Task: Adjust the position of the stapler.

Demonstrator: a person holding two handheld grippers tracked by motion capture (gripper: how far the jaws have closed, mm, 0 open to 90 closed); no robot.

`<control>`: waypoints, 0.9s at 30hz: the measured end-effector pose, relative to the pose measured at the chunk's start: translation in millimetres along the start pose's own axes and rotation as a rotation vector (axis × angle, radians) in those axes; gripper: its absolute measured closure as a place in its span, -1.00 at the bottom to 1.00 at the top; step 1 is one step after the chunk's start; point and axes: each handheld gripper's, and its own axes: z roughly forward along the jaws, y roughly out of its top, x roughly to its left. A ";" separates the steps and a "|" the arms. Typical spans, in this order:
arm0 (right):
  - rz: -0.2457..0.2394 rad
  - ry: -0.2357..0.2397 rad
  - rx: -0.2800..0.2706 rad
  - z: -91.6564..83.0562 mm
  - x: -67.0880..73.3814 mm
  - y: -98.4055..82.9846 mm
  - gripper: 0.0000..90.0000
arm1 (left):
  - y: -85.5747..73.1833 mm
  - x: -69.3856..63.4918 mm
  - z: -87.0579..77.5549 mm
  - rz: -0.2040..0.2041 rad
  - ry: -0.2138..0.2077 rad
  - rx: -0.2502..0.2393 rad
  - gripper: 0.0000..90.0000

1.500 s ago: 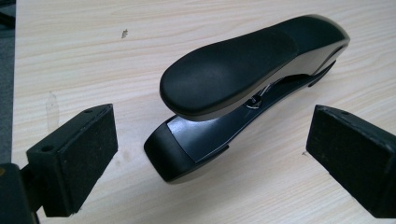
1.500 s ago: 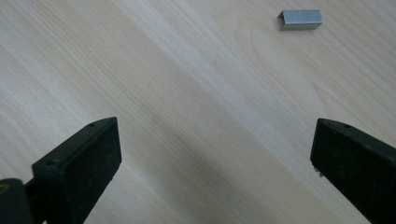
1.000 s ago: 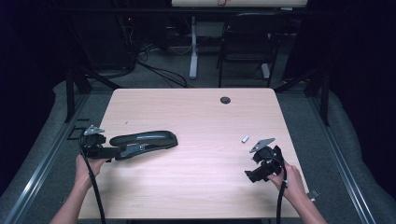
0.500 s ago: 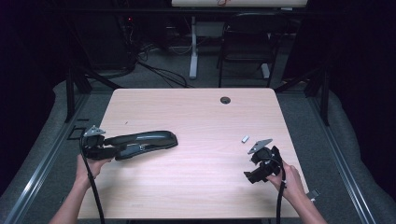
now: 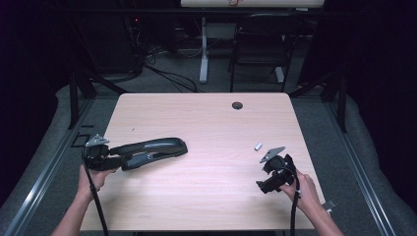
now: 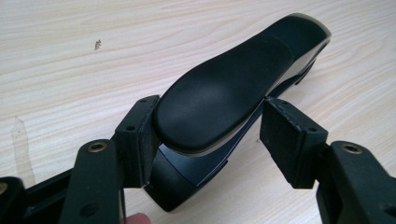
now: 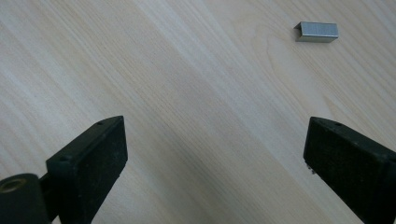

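The left gripper point(image 6: 210, 140) jaws have just been closing around the glossy black plastic stapler point(image 6: 233, 93), left pad touching, right pad just clear. The right gripper point(image 7: 215, 154) gapes released; its view shows a small silver metal staple strip point(image 7: 317, 31) on the pale wooden surface point(image 7: 187, 84).

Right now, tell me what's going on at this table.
A person works at a wooden table with a gripper in each hand. The left gripper has just been closing its jaws around the rear end of a black stapler lying on the table; one pad touches it, the other looks just short of contact. The right gripper hangs open over bare wood near the right edge, with a small strip of staples lying ahead of it, untouched.
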 end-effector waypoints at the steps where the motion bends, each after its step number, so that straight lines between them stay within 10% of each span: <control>1: 0.000 0.000 0.001 0.1 0.1 0.1 -0.87 | -0.3 -0.4 -0.4 -0.002 -0.002 0.001 -0.12; 27: -0.024 -0.016 0.020 0.3 3.3 2.7 -0.86 | -9.3 -16.1 -12.6 0.044 -0.067 0.045 0.12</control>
